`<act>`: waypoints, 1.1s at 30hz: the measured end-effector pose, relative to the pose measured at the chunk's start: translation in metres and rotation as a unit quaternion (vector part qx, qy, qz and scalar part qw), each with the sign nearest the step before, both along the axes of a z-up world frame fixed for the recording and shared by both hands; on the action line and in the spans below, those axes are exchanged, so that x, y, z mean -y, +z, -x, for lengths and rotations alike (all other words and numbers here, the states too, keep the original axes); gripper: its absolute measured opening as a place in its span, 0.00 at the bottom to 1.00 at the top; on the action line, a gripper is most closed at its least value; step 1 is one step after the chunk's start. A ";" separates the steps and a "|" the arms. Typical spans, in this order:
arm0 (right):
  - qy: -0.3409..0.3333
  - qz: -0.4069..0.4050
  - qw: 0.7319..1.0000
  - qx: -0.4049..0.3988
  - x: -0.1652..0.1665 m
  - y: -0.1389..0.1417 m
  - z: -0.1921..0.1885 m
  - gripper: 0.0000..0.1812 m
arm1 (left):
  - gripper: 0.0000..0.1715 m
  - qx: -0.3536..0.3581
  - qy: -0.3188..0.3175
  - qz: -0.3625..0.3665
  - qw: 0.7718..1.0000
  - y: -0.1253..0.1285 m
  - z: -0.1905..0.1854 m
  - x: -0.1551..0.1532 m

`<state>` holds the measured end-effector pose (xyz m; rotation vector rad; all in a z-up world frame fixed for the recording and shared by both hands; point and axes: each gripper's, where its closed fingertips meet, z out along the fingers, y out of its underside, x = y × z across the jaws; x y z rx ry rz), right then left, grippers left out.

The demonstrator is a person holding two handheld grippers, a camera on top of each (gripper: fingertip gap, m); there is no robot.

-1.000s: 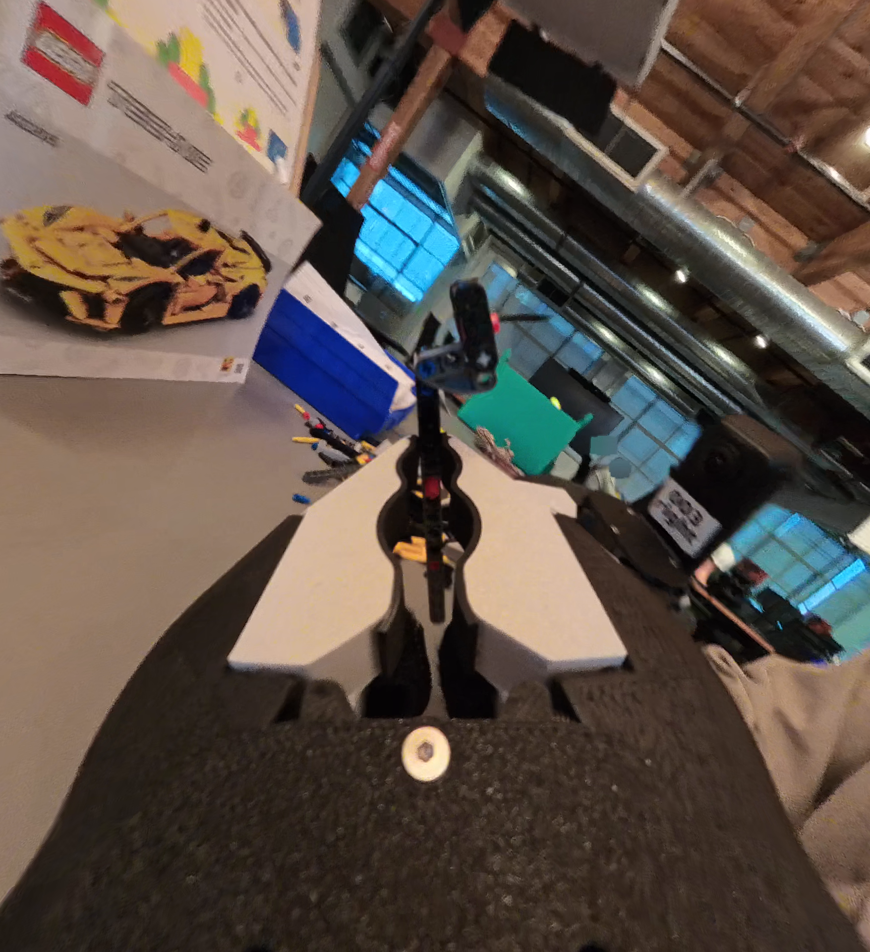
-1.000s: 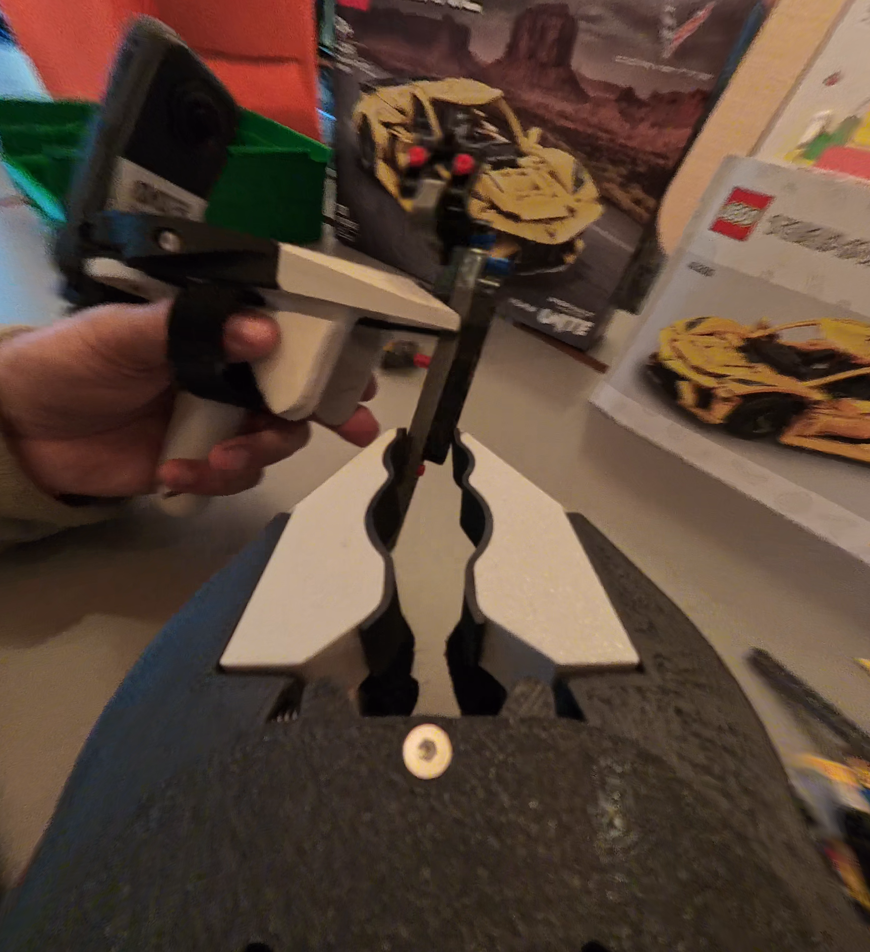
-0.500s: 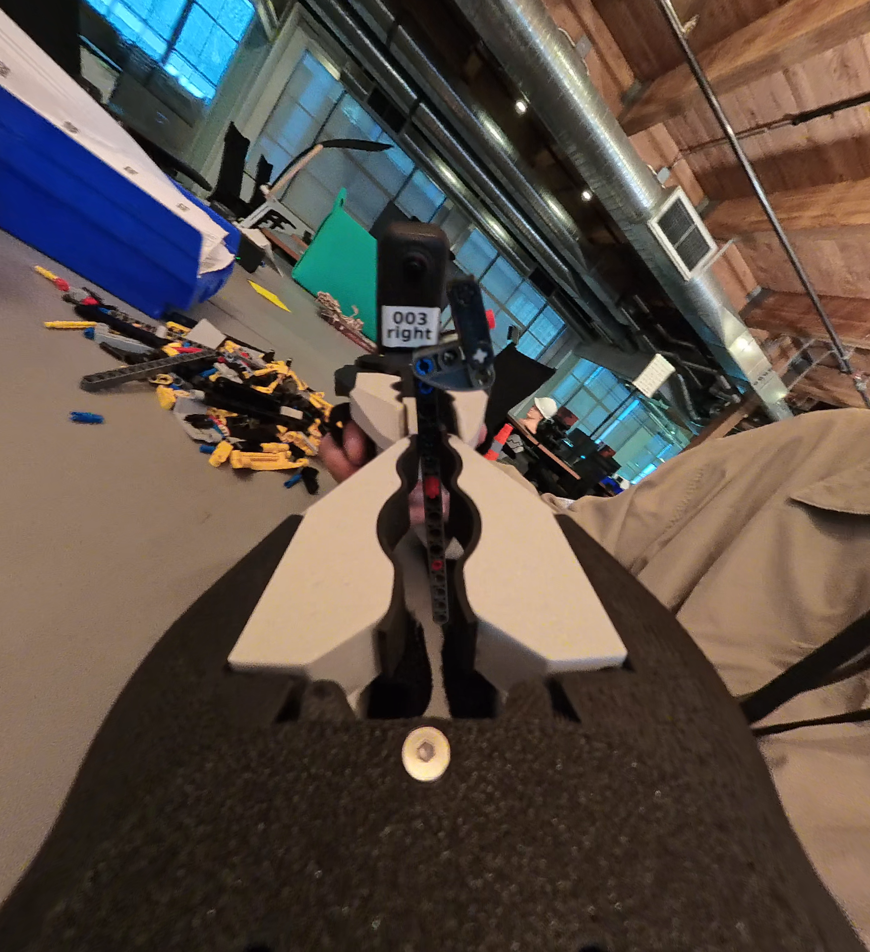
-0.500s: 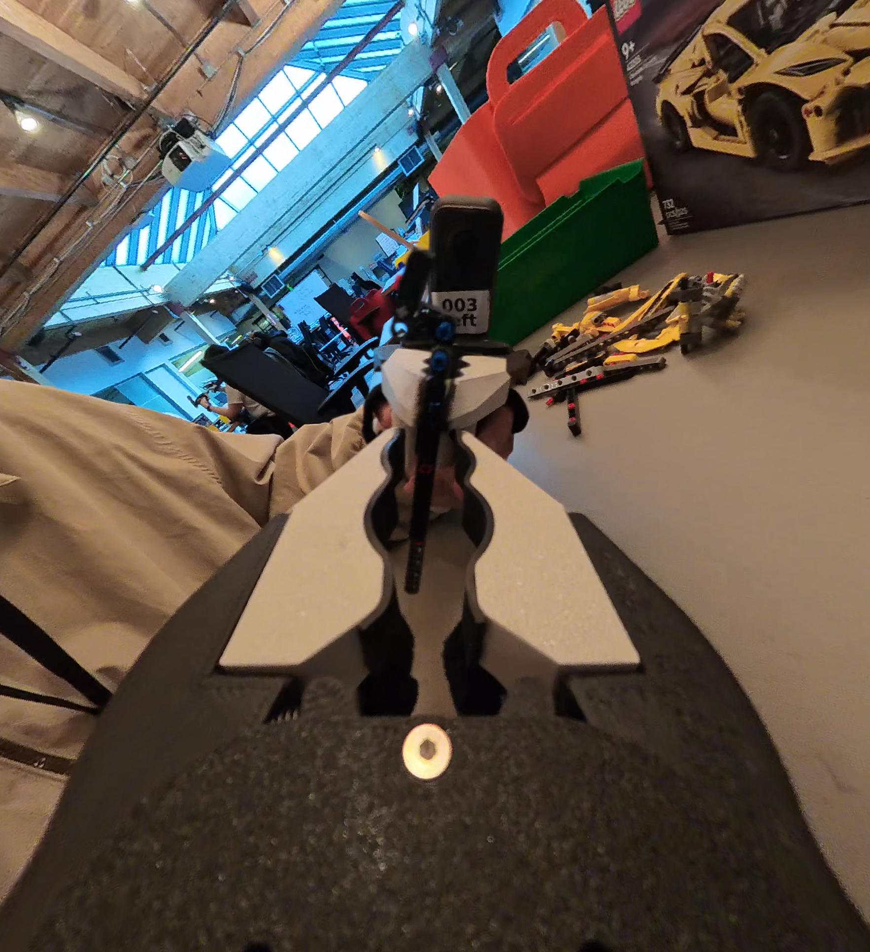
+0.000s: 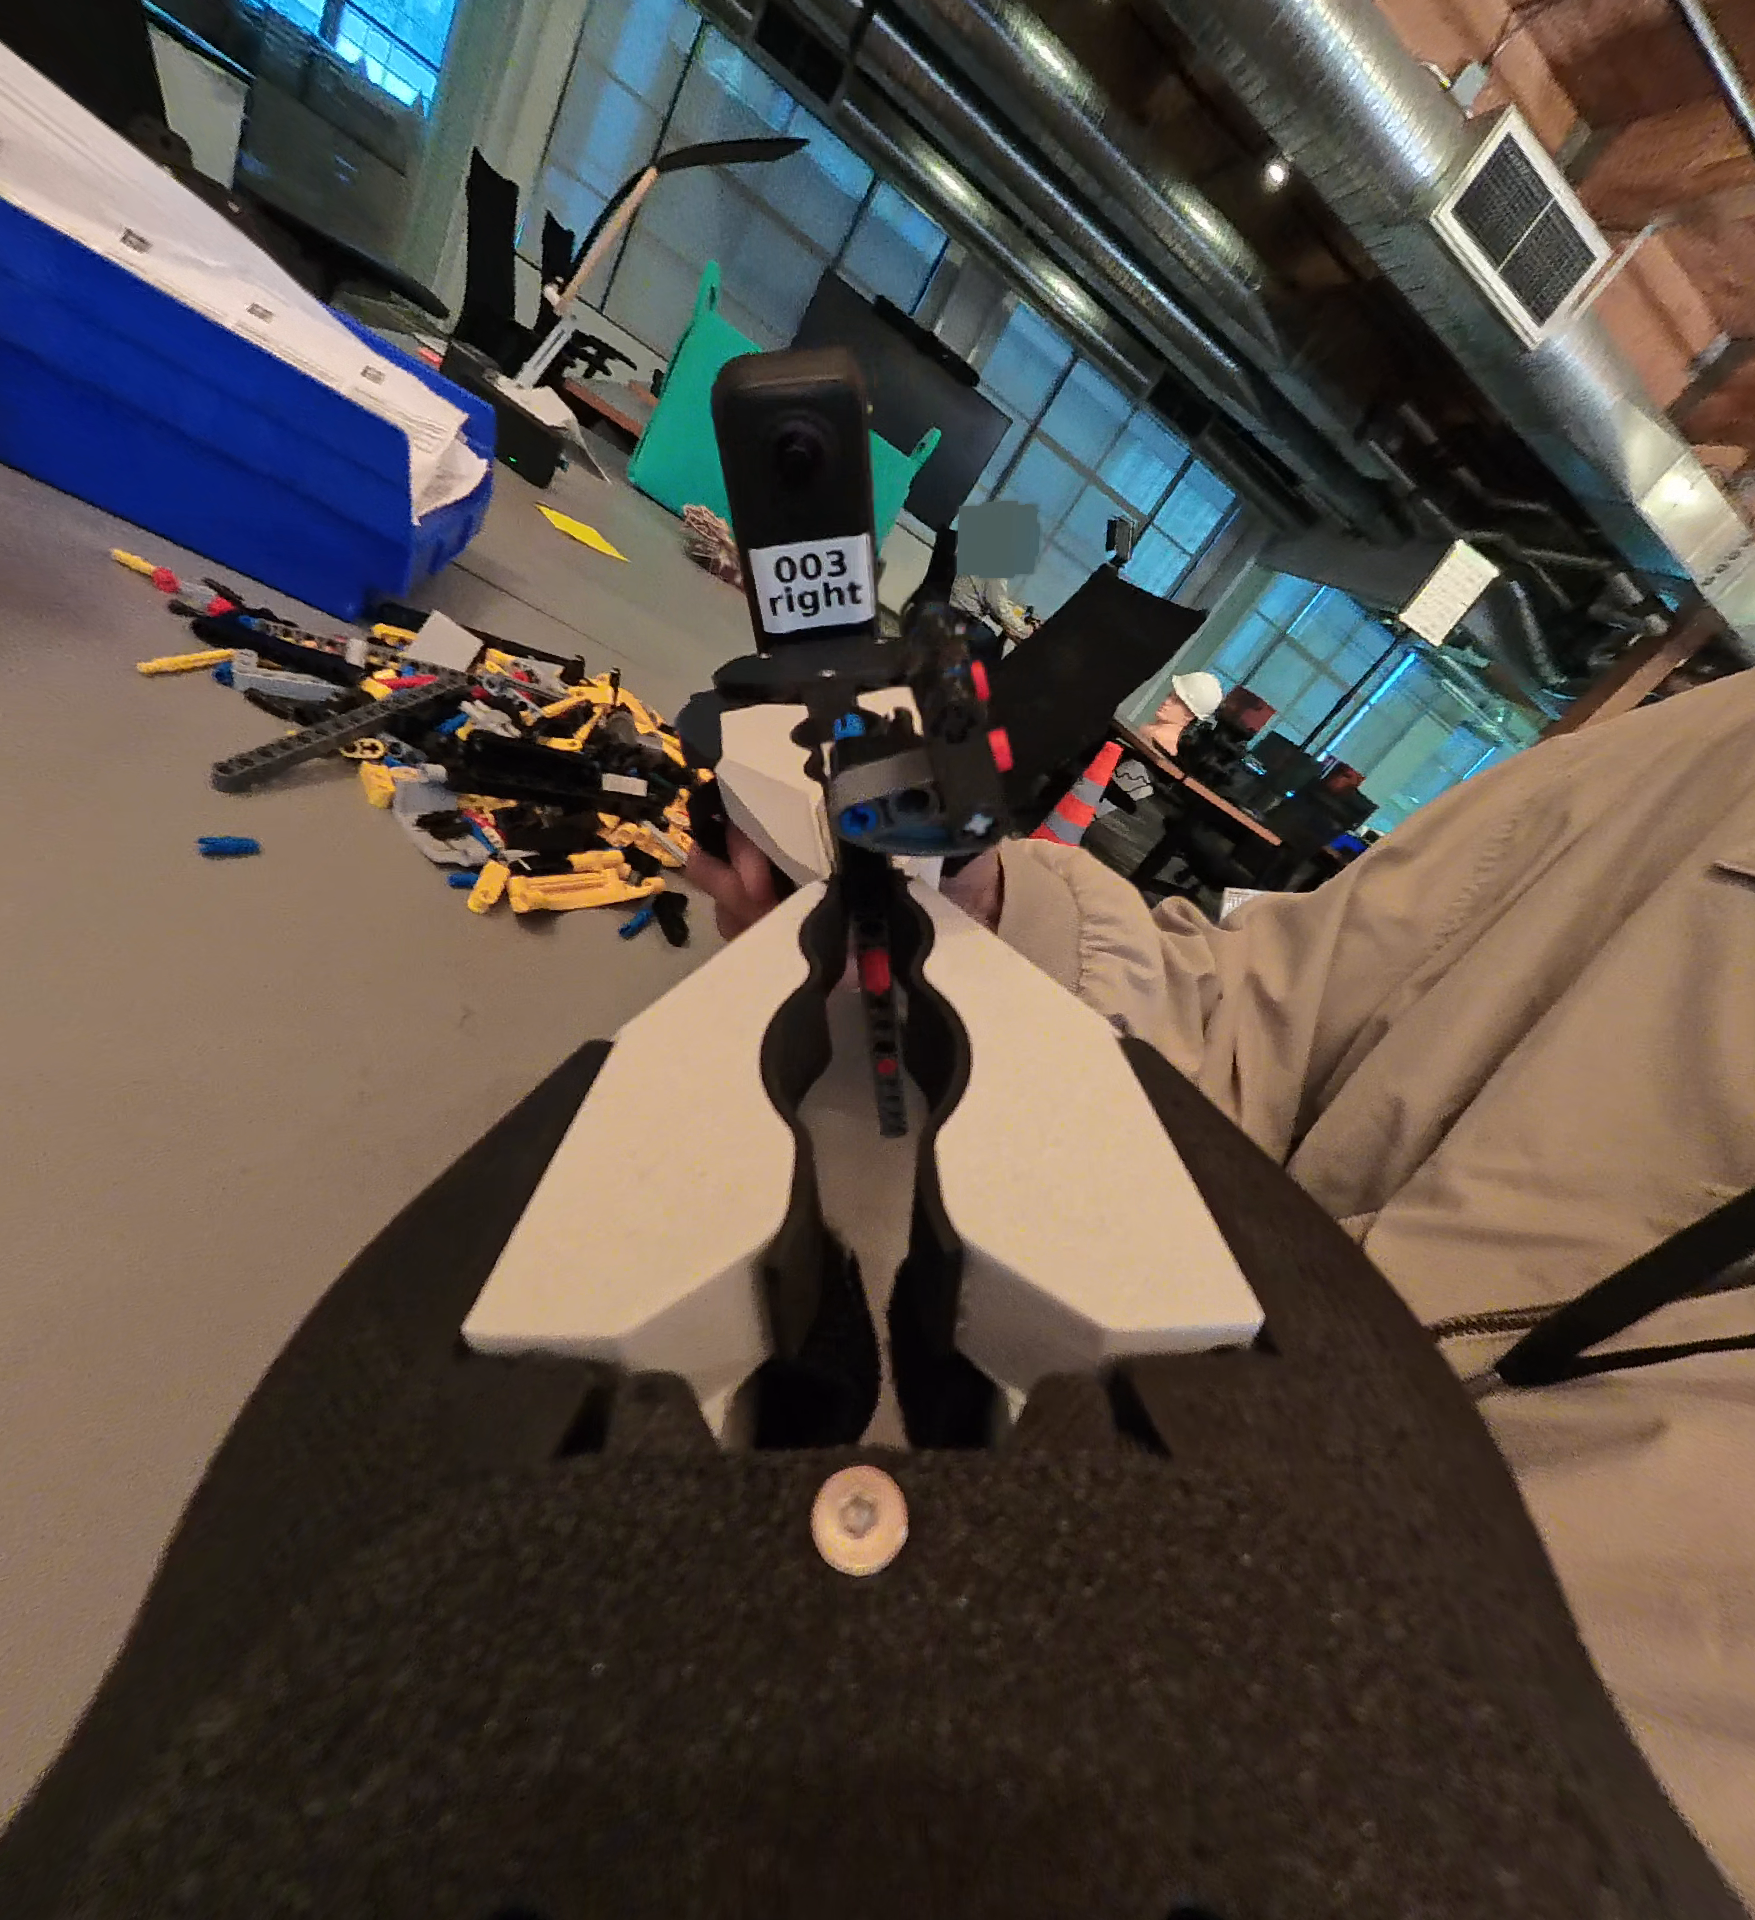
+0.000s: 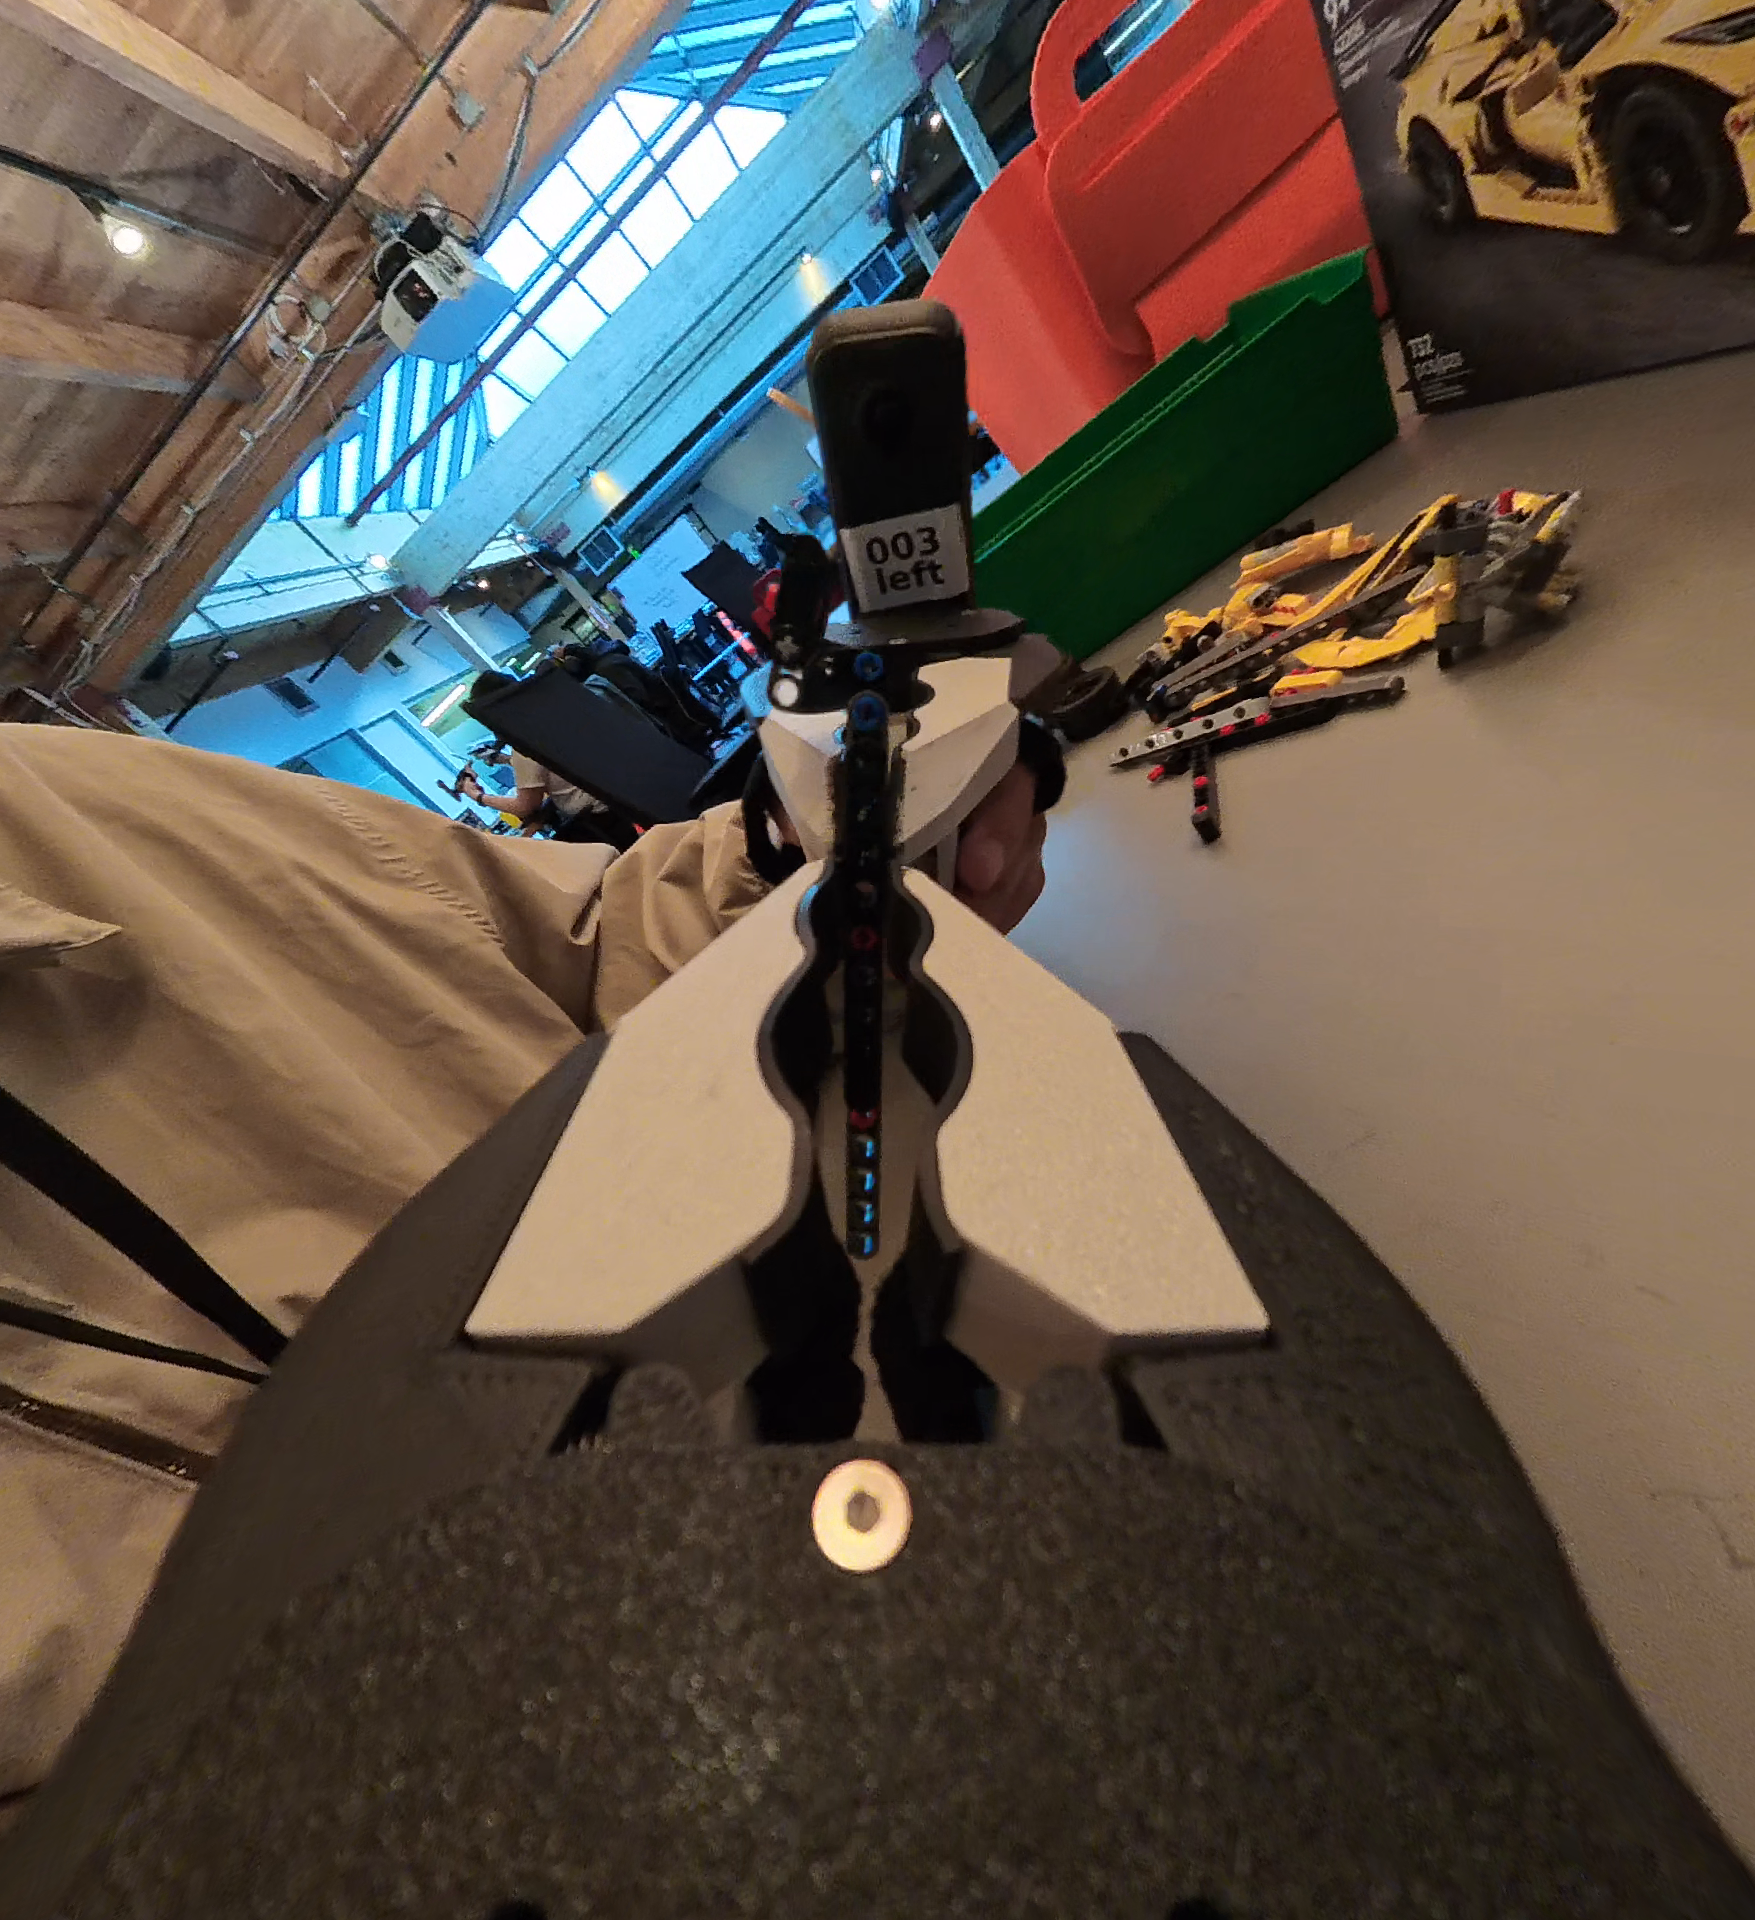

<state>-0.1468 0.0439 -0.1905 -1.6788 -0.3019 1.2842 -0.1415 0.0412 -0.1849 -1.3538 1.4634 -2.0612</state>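
Beam [image 5: 883, 1039] stood clamped in the left hand-held gripper [image 5: 865, 914], above the table [image 5: 177, 1091]. The right hand-held gripper [image 6: 862, 883], facing it, seemed closed on the same beam, which now reached deeper between its fingers. Loose bricks [image 5: 499, 769] lay far left.

Left gripper [image 5: 868, 914] and right gripper [image 6: 857, 904] pointed tip to tip, raised above the table. Both sets of jaws stood nearly closed. A hand [image 6: 998, 847] in a tan sleeve [image 6: 312, 935] gripped each handle.
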 end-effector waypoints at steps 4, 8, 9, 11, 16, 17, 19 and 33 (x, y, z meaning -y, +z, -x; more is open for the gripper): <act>0.003 0.000 1.000 -0.006 -0.001 0.002 0.000 0.02 | 0.04 0.006 0.004 0.000 1.000 0.002 0.000 -0.001; -0.016 0.009 1.000 0.015 -0.005 -0.006 -0.003 0.03 | 0.04 0.008 0.029 0.007 1.000 -0.004 -0.006 -0.006; -0.019 0.013 1.000 0.007 -0.007 -0.006 -0.004 0.03 | 0.04 0.010 0.037 0.016 0.999 -0.003 -0.008 -0.007; -0.024 0.019 0.999 0.009 -0.009 -0.009 -0.003 0.03 | 0.05 0.011 0.050 0.017 0.999 -0.003 -0.011 -0.009; -0.024 0.020 0.999 -0.012 -0.010 -0.006 0.001 0.03 | 0.04 0.017 0.054 0.034 0.998 0.002 -0.012 -0.009; -0.025 0.019 0.999 -0.016 -0.010 -0.005 -0.001 0.03 | 0.04 0.018 0.053 0.032 0.998 0.003 -0.011 -0.009; -0.031 0.018 0.999 -0.023 -0.011 -0.003 -0.004 0.03 | 0.05 0.018 0.054 0.032 0.998 0.003 -0.010 -0.011; 0.015 0.015 1.000 0.001 0.000 -0.005 0.005 0.03 | 0.04 0.018 0.007 -0.054 0.998 -0.001 0.003 0.000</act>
